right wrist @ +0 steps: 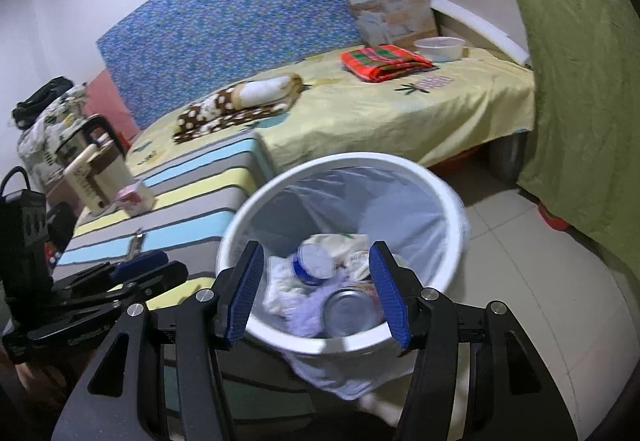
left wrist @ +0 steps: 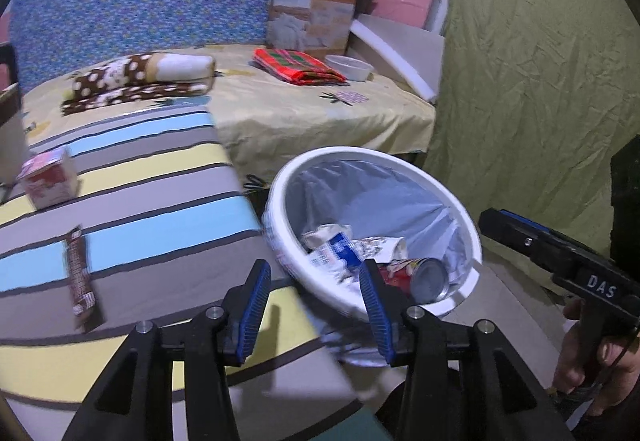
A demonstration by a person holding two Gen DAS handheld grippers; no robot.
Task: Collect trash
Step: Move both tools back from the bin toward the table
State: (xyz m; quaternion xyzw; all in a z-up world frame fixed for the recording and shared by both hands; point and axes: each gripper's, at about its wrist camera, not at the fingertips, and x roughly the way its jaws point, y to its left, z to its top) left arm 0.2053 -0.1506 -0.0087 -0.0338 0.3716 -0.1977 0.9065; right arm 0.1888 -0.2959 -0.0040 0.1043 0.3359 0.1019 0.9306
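A white trash bin [left wrist: 448, 197] with a pale liner stands on the floor beside the striped mattress [left wrist: 140, 209]; it also shows in the right wrist view [right wrist: 440, 185]. Inside lie crumpled wrappers [right wrist: 348, 241], a small bottle [right wrist: 312, 265] and a can [right wrist: 352, 307]. My left gripper [left wrist: 316, 305] is open and empty over the mattress edge by the bin. My right gripper [right wrist: 320, 293] is open and empty above the bin. On the mattress lie a brown snack wrapper [left wrist: 80, 277] and a small red-white carton [left wrist: 50, 177].
A yellow-sheeted bed [right wrist: 400, 113] carries a dotted blanket [right wrist: 240, 101], a red cloth [right wrist: 384, 61], a white bowl [right wrist: 438, 48] and a cardboard box [right wrist: 392, 5]. A green drape [right wrist: 580, 81] hangs at right. A kettle [right wrist: 92, 161] stands at left.
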